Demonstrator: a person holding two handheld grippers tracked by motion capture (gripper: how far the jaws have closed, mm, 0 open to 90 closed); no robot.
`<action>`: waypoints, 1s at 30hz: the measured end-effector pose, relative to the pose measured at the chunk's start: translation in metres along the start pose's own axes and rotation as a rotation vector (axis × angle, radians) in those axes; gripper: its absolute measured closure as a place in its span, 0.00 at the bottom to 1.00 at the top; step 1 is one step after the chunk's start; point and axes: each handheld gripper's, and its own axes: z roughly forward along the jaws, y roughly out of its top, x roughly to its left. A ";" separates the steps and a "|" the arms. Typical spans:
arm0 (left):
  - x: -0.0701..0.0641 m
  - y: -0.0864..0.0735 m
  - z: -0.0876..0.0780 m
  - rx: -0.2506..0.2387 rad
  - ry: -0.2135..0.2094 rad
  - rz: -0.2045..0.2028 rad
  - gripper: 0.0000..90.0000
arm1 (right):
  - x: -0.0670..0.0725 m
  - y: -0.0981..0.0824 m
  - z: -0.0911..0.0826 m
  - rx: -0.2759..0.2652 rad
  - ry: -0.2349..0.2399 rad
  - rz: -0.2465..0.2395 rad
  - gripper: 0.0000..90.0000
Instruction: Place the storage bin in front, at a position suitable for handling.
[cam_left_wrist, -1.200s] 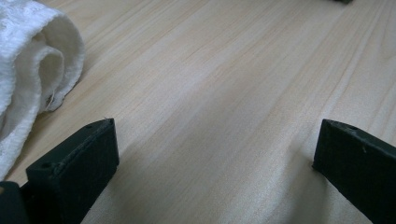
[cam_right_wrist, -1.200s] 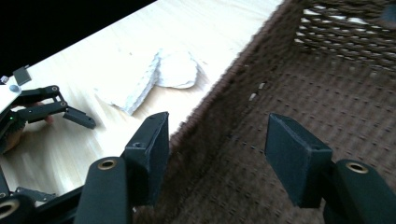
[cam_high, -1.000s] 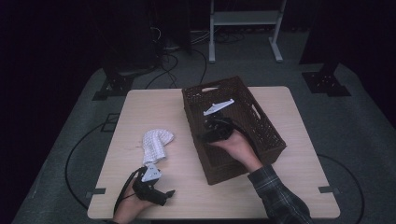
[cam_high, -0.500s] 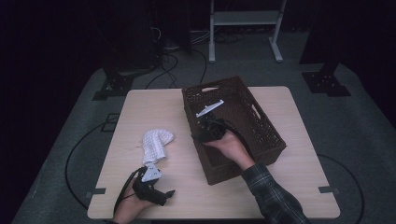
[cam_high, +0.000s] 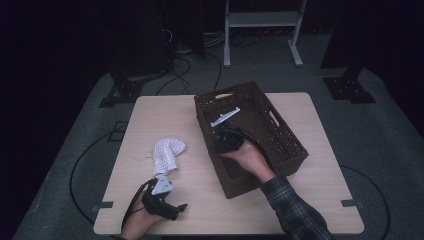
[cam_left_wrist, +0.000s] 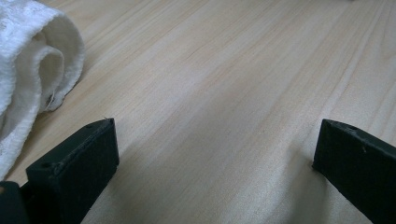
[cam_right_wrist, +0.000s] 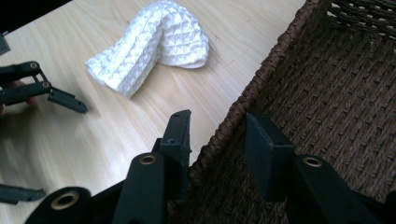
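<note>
Straddling the left wall of the brown woven basket (cam_right_wrist: 280, 74), my right claw (cam_right_wrist: 217, 135) has one jaw outside over the worktop (cam_right_wrist: 116, 126) and the other inside against the weave. Its jaws have just been closing on that rim, which sits between them; whether the pads already press on the wicker I cannot tell. From the high view, my right hand (cam_high: 250, 157) reaches across the basket's near left edge. The basket (cam_high: 280, 145) stands at the right half of the light wooden worktop (cam_high: 200, 200), turned at an angle. My left claw (cam_left_wrist: 215, 154) hovers low near the front left corner, jaws spread wide with bare wood between them. Just beside it lies a white waffle-knit cloth (cam_high: 166, 154), folded over itself and well apart from the basket.
</note>
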 end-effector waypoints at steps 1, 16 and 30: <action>0.000 0.000 0.000 0.001 0.001 0.001 0.00 | 0.000 -0.001 -0.002 0.005 -0.002 -0.003 0.69; 0.000 0.000 0.000 0.006 0.000 0.006 0.00 | -0.013 -0.020 -0.023 0.040 -0.016 -0.007 0.79; 0.000 0.000 0.000 0.001 0.002 0.003 0.00 | -0.024 -0.043 -0.044 0.056 -0.024 0.004 0.86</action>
